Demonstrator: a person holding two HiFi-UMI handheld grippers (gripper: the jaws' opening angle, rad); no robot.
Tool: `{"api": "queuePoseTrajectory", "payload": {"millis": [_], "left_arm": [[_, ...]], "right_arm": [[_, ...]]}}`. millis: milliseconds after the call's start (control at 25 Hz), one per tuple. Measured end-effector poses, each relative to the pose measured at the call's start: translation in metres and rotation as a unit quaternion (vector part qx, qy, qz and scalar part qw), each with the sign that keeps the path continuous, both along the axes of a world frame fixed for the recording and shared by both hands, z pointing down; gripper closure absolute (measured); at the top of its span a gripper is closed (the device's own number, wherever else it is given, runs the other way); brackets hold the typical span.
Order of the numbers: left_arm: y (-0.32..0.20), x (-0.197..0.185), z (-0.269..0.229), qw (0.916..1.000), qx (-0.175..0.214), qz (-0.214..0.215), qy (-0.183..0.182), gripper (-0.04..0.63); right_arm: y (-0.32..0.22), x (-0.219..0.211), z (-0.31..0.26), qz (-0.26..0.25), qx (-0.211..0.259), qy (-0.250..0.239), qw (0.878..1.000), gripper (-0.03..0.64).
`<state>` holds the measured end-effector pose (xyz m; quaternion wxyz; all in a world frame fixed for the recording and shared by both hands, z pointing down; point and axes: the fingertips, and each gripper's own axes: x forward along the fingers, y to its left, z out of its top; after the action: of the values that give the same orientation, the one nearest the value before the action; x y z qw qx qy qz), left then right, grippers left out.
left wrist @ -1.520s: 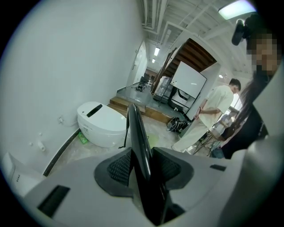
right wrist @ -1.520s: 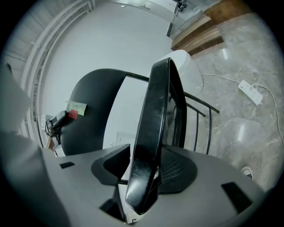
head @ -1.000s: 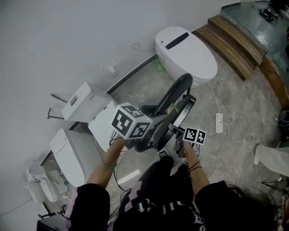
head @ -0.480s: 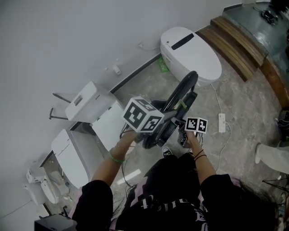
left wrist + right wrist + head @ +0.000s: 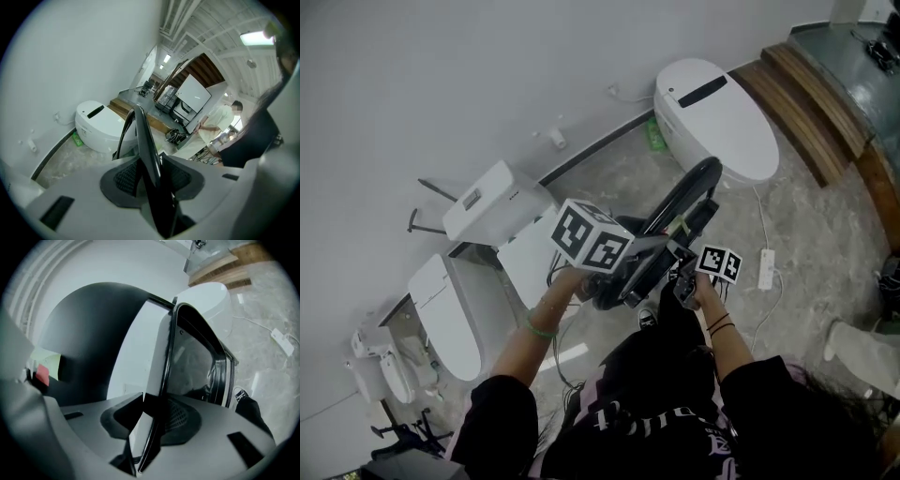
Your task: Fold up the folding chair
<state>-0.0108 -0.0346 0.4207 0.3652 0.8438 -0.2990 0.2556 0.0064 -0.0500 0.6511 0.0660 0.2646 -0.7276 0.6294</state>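
Folding chair (image 5: 677, 220) in front of person, over floor (image 5: 825, 216), toilet (image 5: 717, 112) beyond at 1 o'clock.

Chair's long axis in head view: 7 to 1 o'clock. It looks near flat.

Left gripper (image 5: 623, 274) on lower end from 9 o'clock side. Jaws pinch dark panel edge, just closing further. Edge runs from jaws to 12 o'clock.

Right gripper (image 5: 682, 277) opposite, from 3 o'clock side. Jaws just closing, pinching thin frame rim. Dark rounded panel at 10 o'clock.

Neither hand nearer: both on the chair. Likely next: squeeze halves shut.
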Motion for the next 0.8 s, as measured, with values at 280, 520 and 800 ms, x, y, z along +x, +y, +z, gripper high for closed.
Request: {"api": "queuePoseTrajectory", "payload": {"millis": [280, 520, 800], "left_arm": [[-0.024, -0.043, 0.002, 0.9949, -0.075, -0.066, -0.004, 0.491], [-0.054, -0.064, 0.007, 0.9889, -0.083, -0.122, -0.014, 0.492], [-0.092, -0.076, 0.005, 0.9773, -0.104, -0.184, -0.011, 0.492]], "right_arm": [[-0.015, -0.029, -0.004, -0.062, -0.064, -0.028, 0.996, 0.523], [-0.042, -0.043, 0.000, -0.094, -0.100, -0.019, 0.990, 0.529], [-0.088, -0.055, -0.002, -0.135, -0.100, -0.005, 0.986, 0.531]]}}
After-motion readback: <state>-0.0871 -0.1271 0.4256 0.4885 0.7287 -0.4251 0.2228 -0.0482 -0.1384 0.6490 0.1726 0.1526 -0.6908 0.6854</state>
